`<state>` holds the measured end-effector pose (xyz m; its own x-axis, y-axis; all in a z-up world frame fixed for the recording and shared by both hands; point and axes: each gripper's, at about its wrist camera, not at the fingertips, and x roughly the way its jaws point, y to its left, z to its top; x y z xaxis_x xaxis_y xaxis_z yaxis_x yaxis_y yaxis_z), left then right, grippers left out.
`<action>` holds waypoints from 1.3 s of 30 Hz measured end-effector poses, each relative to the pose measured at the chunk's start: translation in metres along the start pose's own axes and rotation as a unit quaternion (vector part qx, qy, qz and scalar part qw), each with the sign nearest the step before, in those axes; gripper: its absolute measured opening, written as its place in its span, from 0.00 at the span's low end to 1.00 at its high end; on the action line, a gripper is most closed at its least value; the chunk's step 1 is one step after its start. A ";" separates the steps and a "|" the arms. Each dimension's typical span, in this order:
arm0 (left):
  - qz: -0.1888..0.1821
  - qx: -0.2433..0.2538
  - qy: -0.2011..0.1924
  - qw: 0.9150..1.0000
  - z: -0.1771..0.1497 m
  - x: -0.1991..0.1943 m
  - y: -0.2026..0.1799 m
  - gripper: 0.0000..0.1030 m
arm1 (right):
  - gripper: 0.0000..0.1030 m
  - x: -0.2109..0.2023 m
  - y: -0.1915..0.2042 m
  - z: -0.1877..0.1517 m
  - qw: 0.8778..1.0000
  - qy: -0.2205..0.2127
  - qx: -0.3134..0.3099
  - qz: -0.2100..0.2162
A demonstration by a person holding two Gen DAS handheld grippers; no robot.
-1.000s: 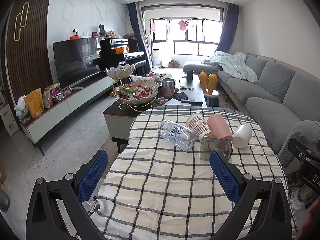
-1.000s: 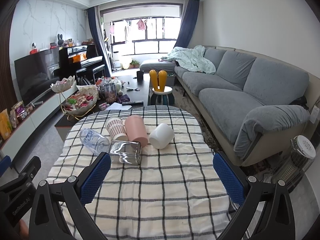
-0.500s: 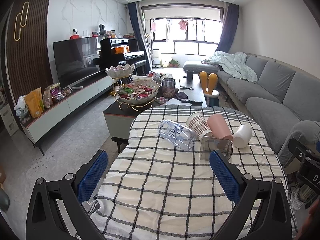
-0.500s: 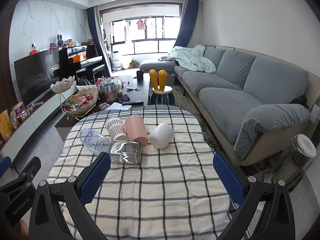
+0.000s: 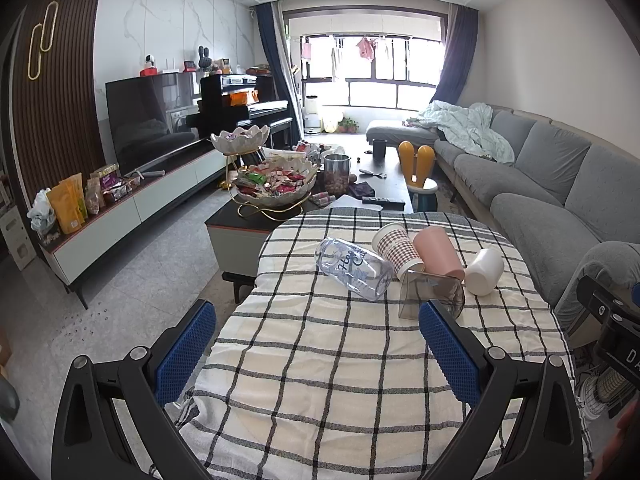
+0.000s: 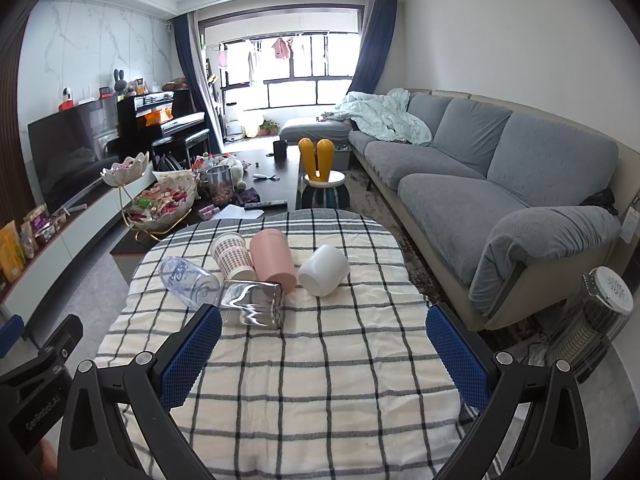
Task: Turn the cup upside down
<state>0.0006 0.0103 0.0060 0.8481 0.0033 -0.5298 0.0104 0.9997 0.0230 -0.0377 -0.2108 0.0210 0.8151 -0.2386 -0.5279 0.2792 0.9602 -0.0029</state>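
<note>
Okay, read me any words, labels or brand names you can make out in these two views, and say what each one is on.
"GenRobot.AI": on the left gripper's black housing, seen in the right wrist view.
"Ho…": cursive print on the clear bottle; the rest is unreadable.
"D": cut off at the frame edge, on the right gripper's housing.
Snack packets on the TV console: print too small.

Woven checked cloth (image 6: 320, 380), matt pink cup (image 6: 274, 258), glossy clear glass tumbler (image 6: 252, 310), textured blue tong pads (image 6: 192, 356)

Both grippers are black frames with silver round screws. The left gripper (image 5: 316, 354) and right gripper (image 6: 324, 356) each have two bumpy blue pads (image 6: 191, 356). White letters mark the left one's side (image 6: 42, 416).
</note>
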 end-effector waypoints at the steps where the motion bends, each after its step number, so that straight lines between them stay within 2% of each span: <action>1: 0.000 0.000 0.000 1.000 0.000 0.000 0.000 1.00 | 1.00 0.001 0.003 -0.003 1.000 0.000 -0.001 0.000; 10: 0.003 -0.002 -0.002 1.000 -0.001 -0.001 -0.004 1.00 | 1.00 0.000 0.010 -0.004 1.000 -0.002 -0.009 0.003; 16: 0.021 -0.010 0.002 1.000 0.002 0.002 -0.006 1.00 | 1.00 0.004 0.020 -0.002 1.000 0.007 -0.010 0.007; 22: 0.051 -0.020 0.009 0.998 0.008 0.010 -0.008 1.00 | 1.00 0.030 0.016 0.012 0.999 0.032 -0.027 0.030; 28: 0.076 -0.029 0.022 0.996 0.014 0.020 -0.015 1.00 | 1.00 0.061 0.025 0.033 0.993 0.063 -0.078 0.058; 34: 0.105 -0.070 0.050 0.991 0.022 0.037 -0.014 1.00 | 1.00 0.097 0.052 0.055 0.977 0.104 -0.160 0.091; 39: 0.143 -0.130 0.092 0.977 0.025 0.055 -0.012 1.00 | 0.99 0.135 0.078 0.066 0.949 0.162 -0.240 0.127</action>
<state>0.0605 -0.0018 -0.0029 0.6876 0.2633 -0.6767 -0.3671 0.9301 -0.0111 0.1279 -0.1780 0.0056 0.6045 -0.0078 -0.7966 -0.2319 0.9549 -0.1853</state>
